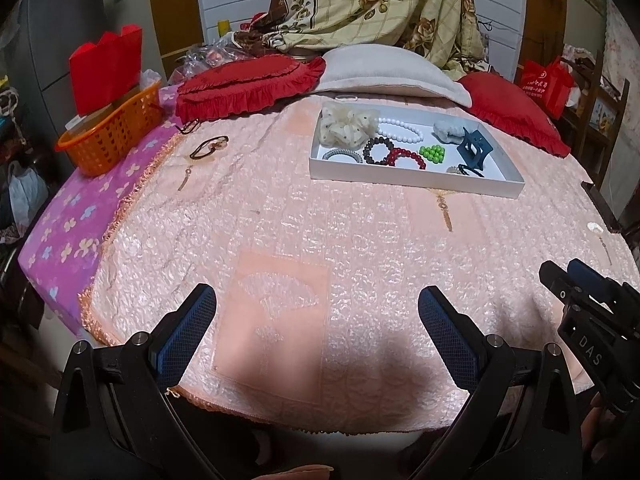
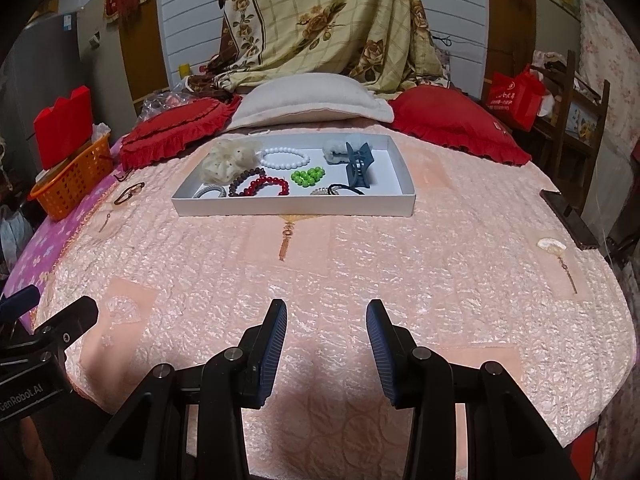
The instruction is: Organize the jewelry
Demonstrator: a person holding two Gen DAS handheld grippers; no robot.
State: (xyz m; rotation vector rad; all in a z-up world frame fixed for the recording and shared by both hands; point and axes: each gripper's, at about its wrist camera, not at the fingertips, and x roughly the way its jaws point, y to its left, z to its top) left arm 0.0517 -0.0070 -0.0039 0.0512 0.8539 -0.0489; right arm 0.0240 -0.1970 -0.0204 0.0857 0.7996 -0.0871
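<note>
A white tray [image 1: 416,178] [image 2: 294,205] lies on the pink bedspread, far ahead of both grippers. It holds a cream scrunchie [image 1: 348,123] [image 2: 228,162], white bead bracelet [image 2: 285,158], red bead bracelet [image 2: 267,185], green beads [image 2: 307,176], a blue claw clip [image 2: 359,166] and more. A dark hair tie [image 1: 210,148] [image 2: 128,194] lies loose on the bed, left of the tray. My left gripper [image 1: 316,312] is open and empty. My right gripper [image 2: 327,320] is open and empty, near the bed's front edge.
An orange basket [image 1: 110,138] with a red box stands at the bed's left side. Red pillows [image 1: 248,88] and a white pillow [image 2: 312,100] lie behind the tray. A small shell-like piece [image 2: 551,245] lies at the right edge. A wooden chair stands right.
</note>
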